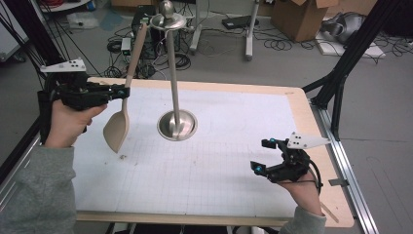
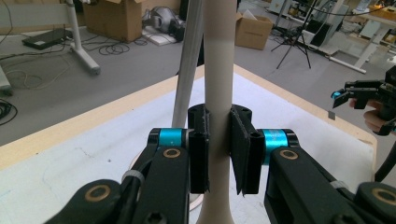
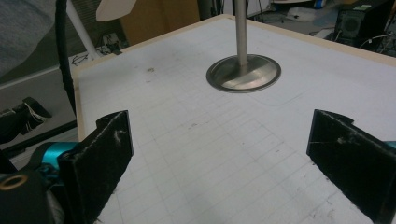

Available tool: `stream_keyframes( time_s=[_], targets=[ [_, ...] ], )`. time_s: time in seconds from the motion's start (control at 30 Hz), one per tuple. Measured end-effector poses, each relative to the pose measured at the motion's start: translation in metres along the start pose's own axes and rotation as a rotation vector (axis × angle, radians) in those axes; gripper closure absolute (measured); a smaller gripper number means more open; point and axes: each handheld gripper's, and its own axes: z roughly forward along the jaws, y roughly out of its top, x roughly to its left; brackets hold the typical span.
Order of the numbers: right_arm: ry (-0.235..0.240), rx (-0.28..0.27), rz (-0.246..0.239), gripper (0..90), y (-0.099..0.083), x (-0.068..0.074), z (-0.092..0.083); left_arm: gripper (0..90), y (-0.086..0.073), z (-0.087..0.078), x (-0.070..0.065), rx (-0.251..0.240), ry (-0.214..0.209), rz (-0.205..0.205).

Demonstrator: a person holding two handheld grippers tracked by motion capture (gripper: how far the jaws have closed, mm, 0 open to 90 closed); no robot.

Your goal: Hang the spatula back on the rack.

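While I watch from the high view, my left tongs (image 1: 122, 90) are clenched on the handle of a beige spoon (image 1: 118, 127), which hangs bowl-down above the left part of the white table (image 1: 204, 165), its handle rising steeply past the tongs. Just to its right stands a metal stand (image 1: 177, 124), a round base on the mat with a thin upright pole and a small cap on top. The spoon's handle top sits near that cap, though from above I cannot tell whether they touch.

Through the left gripper view I get what the high view lacks: both black pads press flat against the spoon handle (image 2: 218, 93), one on each side, and the stand's pole (image 2: 188, 70) runs up just behind and left of it. Far off at the right edge, my other tongs (image 2: 348, 95) show.

My right tongs (image 1: 265, 155) hover low near the table's right front, released. Their own view confirms it: wide-spread pads with bare mat between, the stand's base (image 3: 243, 73) ahead, and the spoon bowl (image 3: 116, 8) at the top left.
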Motion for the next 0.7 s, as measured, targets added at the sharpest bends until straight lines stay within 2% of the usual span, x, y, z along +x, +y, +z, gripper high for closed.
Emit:
stream_keyframes(
  time_s=[0.27, 0.43, 0.7],
  targets=[
    [-0.004, -0.006, -0.003, 6.2, 0.0, -0.001, -0.001, 77.9, -0.003, 0.014, 0.004, 0.016, -0.026, 0.001],
    [-0.004, -0.009, -0.001, 6.2, 0.0, -0.001, -0.002, 77.7, -0.002, 0.023, 0.003, 0.019, -0.001, 0.015],
    [0.003, -0.011, -0.005, 6.2, 0.001, 0.001, -0.002, 77.2, -0.003, 0.038, 0.004, 0.025, 0.001, 0.029]
  ],
)
